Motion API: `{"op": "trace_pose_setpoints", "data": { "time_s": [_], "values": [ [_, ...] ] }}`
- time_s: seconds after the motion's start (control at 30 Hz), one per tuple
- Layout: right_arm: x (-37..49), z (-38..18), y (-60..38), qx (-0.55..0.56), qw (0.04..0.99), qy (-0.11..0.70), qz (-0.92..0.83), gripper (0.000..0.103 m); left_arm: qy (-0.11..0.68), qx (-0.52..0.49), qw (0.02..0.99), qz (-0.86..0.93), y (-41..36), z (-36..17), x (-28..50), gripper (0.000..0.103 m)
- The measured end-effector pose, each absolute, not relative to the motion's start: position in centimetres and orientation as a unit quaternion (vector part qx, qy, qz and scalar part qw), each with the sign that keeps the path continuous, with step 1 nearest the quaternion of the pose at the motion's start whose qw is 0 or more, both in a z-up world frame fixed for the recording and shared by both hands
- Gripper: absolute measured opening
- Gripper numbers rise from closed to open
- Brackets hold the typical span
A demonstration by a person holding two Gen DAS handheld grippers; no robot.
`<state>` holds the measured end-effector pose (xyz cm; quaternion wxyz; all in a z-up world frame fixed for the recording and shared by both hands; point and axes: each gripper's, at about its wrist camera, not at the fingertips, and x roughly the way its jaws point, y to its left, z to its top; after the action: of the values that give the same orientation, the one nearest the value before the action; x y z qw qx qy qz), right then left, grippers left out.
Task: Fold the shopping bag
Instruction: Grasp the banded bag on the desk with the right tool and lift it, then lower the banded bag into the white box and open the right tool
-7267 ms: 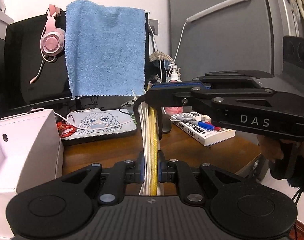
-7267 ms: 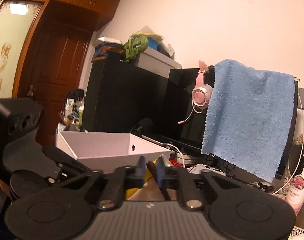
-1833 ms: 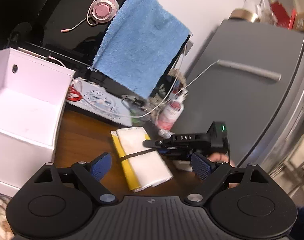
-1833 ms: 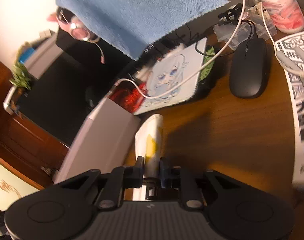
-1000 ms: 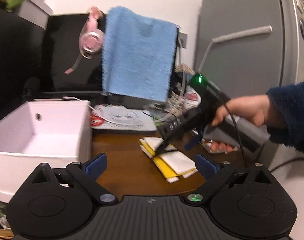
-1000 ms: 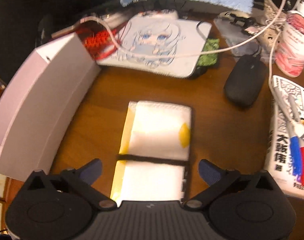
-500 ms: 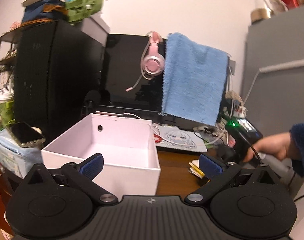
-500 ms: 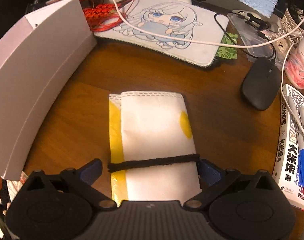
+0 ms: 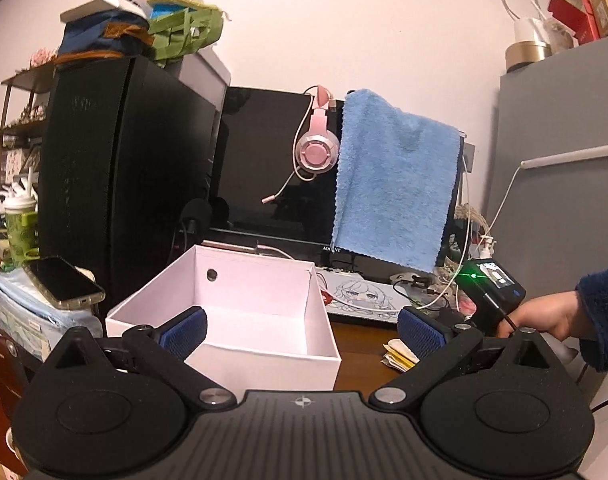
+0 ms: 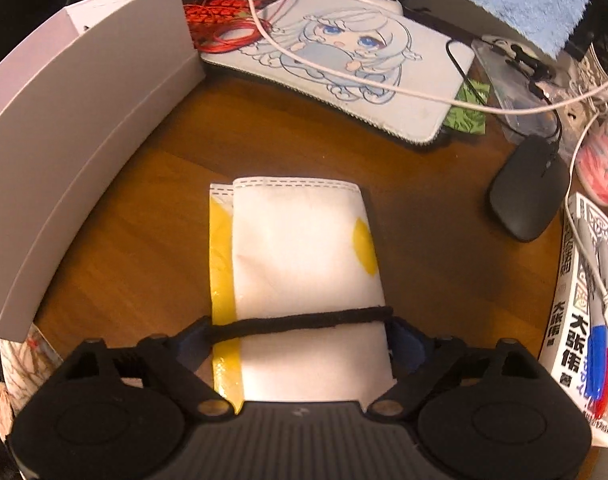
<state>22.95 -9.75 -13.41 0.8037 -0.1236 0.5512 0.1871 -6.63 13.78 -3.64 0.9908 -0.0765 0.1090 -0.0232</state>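
The folded shopping bag [image 10: 304,276] is laid flat on the counter [image 10: 423,208], white with yellow showing along its left edge, its long axis running straight away from the right gripper [image 10: 300,340]; a black band [image 10: 300,322] is stretched across its near end. The right gripper is held steeply above that near end, its fingers [image 10: 407,344] spread wide with one at each long side of the bag (their jaws have just been closing a little, with the bag between them); whether the pads already press on the edges cannot be told. The left gripper [image 9: 300,330] is kept well apart, aimed nearly level over the white box [image 9: 240,312], its fingers [image 9: 182,330] fully spread and empty. The right hand is judged the nearer by far; any squeeze would be made across the bag's short width, just beside the band.
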Motion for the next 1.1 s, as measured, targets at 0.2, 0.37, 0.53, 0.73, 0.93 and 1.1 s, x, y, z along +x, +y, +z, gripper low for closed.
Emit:
{"op": "trace_pose_setpoints", "data": {
  "time_s": [0.2,0.37,0.53,0.73,0.93,1.1],
  "values": [
    [22.6,-10.9,-10.0,-0.125,0.813,0.531,0.202,0.086,0.107,-0.081,0.991,-0.010,15.4,-4.1,-7.0,0.103],
    [21.8,-2.3,-7.8,-0.132,0.848,0.446,0.253,0.086,0.101,-0.095,0.990,0.004,17.2,-4.6,-7.1,0.103],
    [20.2,6.0,-1.3,-0.184,0.848,0.341,0.363,0.086,0.106,-0.108,0.988,0.018,18.6,-5.1,-7.2,0.103],
    [21.7,4.1,10.9,-0.304,0.764,0.359,0.441,0.087,0.103,-0.113,0.987,0.040,20.3,-5.3,-8.3,0.103],
    [25.3,-5.3,18.7,-0.404,0.676,0.436,0.435,0.087,0.115,-0.119,0.984,0.070,22.4,-6.1,-8.6,0.103],
    [26.6,-10.9,21.1,-0.461,0.628,0.453,0.434,0.086,0.127,-0.126,0.980,0.087,23.6,-7.0,-8.2,0.103]
  ]
}}
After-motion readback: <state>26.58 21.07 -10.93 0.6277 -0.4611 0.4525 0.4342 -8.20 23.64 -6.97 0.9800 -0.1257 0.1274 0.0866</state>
